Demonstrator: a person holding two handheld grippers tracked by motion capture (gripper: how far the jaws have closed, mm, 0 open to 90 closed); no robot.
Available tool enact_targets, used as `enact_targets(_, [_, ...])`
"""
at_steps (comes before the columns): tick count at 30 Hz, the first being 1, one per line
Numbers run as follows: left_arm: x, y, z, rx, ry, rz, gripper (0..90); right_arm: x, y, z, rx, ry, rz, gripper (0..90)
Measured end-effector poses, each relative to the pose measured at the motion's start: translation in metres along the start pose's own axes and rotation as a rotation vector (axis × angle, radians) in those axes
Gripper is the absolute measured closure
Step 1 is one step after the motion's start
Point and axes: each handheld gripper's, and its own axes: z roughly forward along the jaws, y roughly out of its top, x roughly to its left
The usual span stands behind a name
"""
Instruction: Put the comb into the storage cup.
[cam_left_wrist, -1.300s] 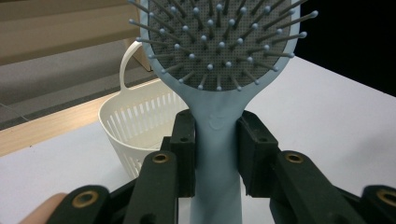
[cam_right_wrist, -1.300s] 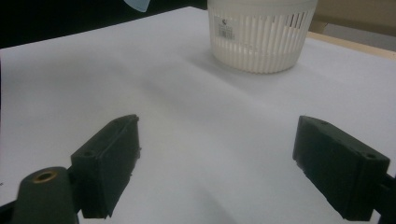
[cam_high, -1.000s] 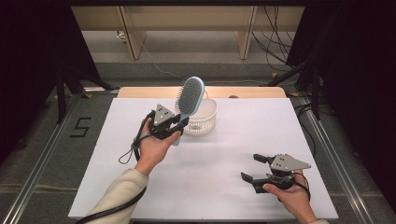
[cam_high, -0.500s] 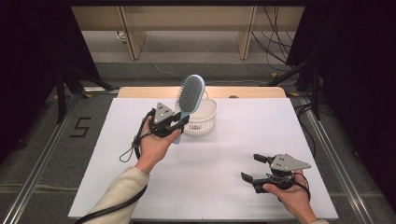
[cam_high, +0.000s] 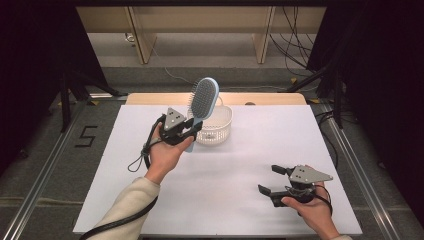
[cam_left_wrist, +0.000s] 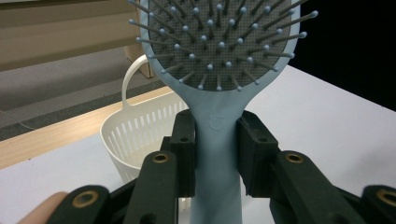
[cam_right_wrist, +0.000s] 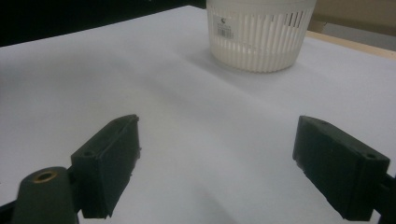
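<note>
A light blue hairbrush (cam_high: 204, 97) stands upright above the table, its bristled head up. My left gripper (cam_high: 192, 130) is shut on its handle (cam_left_wrist: 217, 154), with both black pads pressed against the sides. Just behind and to the right sits a white slotted basket (cam_high: 221, 131), which also appears beyond the brush (cam_left_wrist: 135, 130) and far ahead of my right gripper (cam_right_wrist: 259, 35). My right gripper (cam_high: 267, 180) rests low near the table's front right, open, with nothing between its jaws (cam_right_wrist: 215, 163).
The white table top (cam_high: 250, 150) spreads wide between the two hands. A wooden strip (cam_high: 150, 98) runs along its far edge. Metal rails (cam_high: 50, 165) flank the table, and cables hang at the back right.
</note>
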Motion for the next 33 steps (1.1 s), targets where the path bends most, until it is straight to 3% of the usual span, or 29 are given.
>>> enact_targets(33, [0.0024,0.0097,0.0079,-0.011,0.001,-0.008,69.9,-0.0005,-0.0001,0.0001,-0.004,-0.012,-0.003,15.4])
